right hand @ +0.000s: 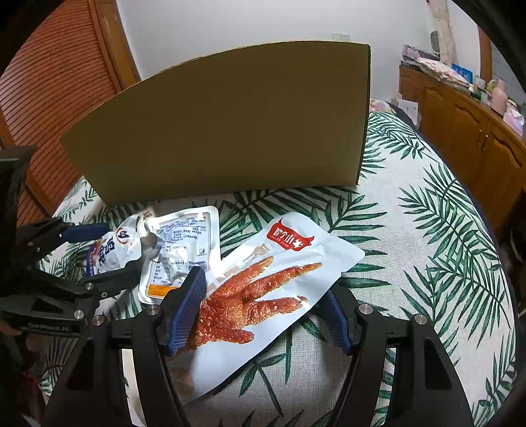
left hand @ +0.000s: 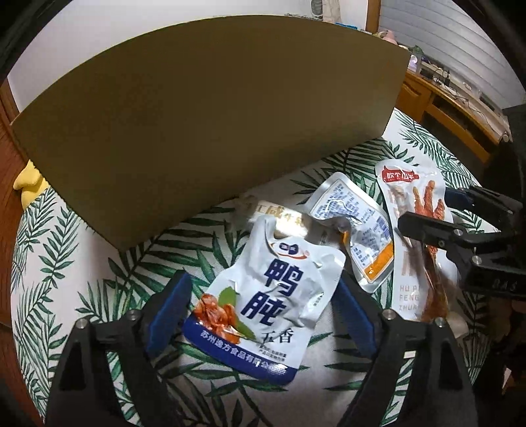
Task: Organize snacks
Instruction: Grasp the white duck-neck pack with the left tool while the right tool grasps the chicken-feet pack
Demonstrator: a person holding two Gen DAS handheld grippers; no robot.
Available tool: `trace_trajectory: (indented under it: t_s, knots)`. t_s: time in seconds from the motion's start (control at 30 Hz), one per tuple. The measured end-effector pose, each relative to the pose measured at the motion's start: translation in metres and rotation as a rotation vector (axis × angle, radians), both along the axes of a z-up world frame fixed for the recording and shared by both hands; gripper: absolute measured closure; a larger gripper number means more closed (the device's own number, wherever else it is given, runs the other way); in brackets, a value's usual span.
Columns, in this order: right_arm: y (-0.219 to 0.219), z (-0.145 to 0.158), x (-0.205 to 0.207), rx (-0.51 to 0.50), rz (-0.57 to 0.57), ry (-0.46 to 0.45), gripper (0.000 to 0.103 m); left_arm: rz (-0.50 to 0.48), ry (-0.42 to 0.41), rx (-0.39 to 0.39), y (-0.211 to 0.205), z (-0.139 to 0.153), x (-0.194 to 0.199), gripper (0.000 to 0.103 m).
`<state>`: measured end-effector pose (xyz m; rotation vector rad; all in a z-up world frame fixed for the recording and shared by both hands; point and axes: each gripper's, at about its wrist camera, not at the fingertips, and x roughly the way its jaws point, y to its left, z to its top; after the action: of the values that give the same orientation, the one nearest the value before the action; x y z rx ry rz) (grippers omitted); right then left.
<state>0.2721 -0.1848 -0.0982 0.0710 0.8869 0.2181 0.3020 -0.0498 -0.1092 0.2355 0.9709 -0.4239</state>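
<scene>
A white and blue duck gizzard pouch (left hand: 263, 302) lay on the leaf-print cloth (left hand: 98, 249) of the desk, just in front of a tall cardboard box (left hand: 203, 118). The left tool (left hand: 259, 315) straddled this pouch, its blue-padded fingers (left hand: 169, 308) spread wide on either side; the left pad stood clear of the pouch and the right pad sat just beside its edge, so nothing was gripped.

Just to the right lay a crumpled silver pouch (left hand: 358, 230) with its printed back facing up and an orange strip at its lower end. Its edge touched the duck gizzard pouch. A further packet (left hand: 273, 213) with gold lettering peeked out from beneath both, near the foot of the box; little of it could be seen.

Further right lay a long white chicken foot packet (right hand: 263, 295) with a red label at its far end and a picture of a reddish foot. The right tool (right hand: 259, 312) sat around its middle, jaws partly open. In the right wrist view the left blue pad touched the packet's edge and the right pad stood just at the opposite edge; whether the pads actually pressed could not be told.

Beyond the desk stood a wooden cabinet (right hand: 470, 138) bearing small items, and a white wall (right hand: 230, 26)
</scene>
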Motion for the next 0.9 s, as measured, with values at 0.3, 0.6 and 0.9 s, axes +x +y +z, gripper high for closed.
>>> trace_trajectory:
  t_s: [0.3,0.6,0.9]
  knots:
    - [0.0,0.0,0.0,0.0,0.0,-0.001,0.034,-0.003,-0.008,-0.006,0.002,0.0,0.001,0.013]
    - [0.0,0.0,0.0,-0.001,0.001,-0.001,0.034,-0.014,-0.004,-0.003,0.005,0.001,-0.002,0.013]
    - [0.0,0.0,0.0,0.0,0.001,-0.001,0.034,-0.027,-0.027,-0.018,0.012,0.006,-0.017,0.042]
